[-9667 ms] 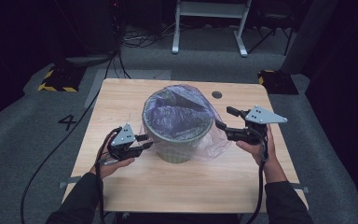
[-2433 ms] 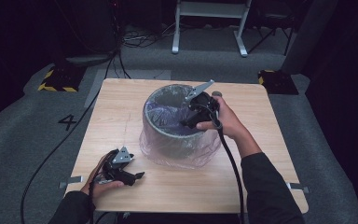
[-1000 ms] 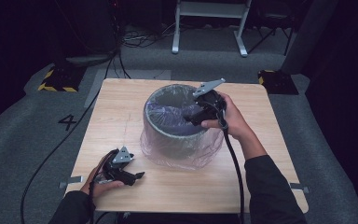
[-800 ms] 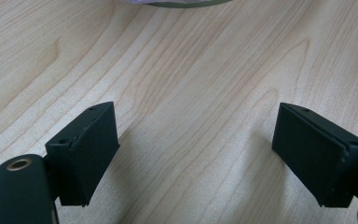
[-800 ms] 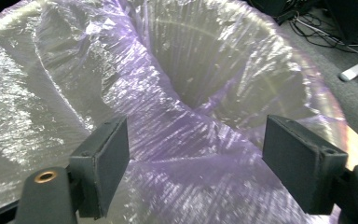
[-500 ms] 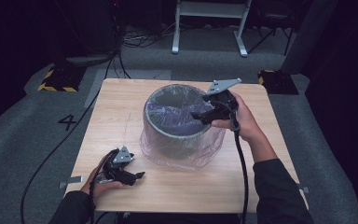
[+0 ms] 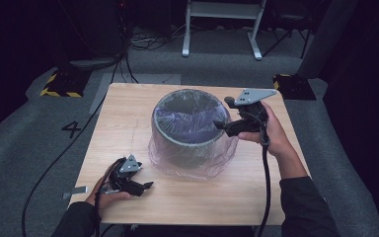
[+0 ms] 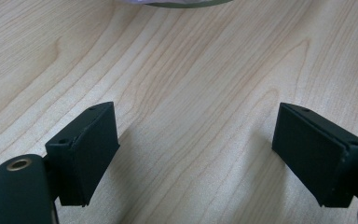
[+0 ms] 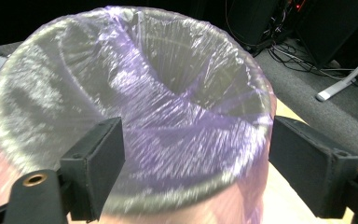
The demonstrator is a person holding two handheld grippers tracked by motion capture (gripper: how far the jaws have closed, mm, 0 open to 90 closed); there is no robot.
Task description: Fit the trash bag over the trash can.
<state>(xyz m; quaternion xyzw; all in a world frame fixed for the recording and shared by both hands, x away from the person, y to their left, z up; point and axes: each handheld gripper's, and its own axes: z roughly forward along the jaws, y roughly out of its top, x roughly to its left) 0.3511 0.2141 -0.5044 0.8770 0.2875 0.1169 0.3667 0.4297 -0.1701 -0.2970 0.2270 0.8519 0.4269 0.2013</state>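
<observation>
A grey round bin stands mid-table, lined with a clear purplish plastic bag whose edge is folded over the rim and hangs down the outside to the tabletop. My right gripper is open at the bin's right rim, nothing between its jaws. In the right gripper view the bag sags into the bin just beyond my right gripper. My left gripper rests on the table at the front left, open and holding nothing. In the left gripper view my left gripper spans bare wood.
The wooden table has bare room on the left and along the front edge. Around it lies grey carpet with cables, a floor mark "4", a yellow-black striped block and a white stand behind.
My right gripper has drawn back from over the bin's opening to just outside its right rim. The bag's edge has come down over the bin's outside. The left gripper has stayed put.
</observation>
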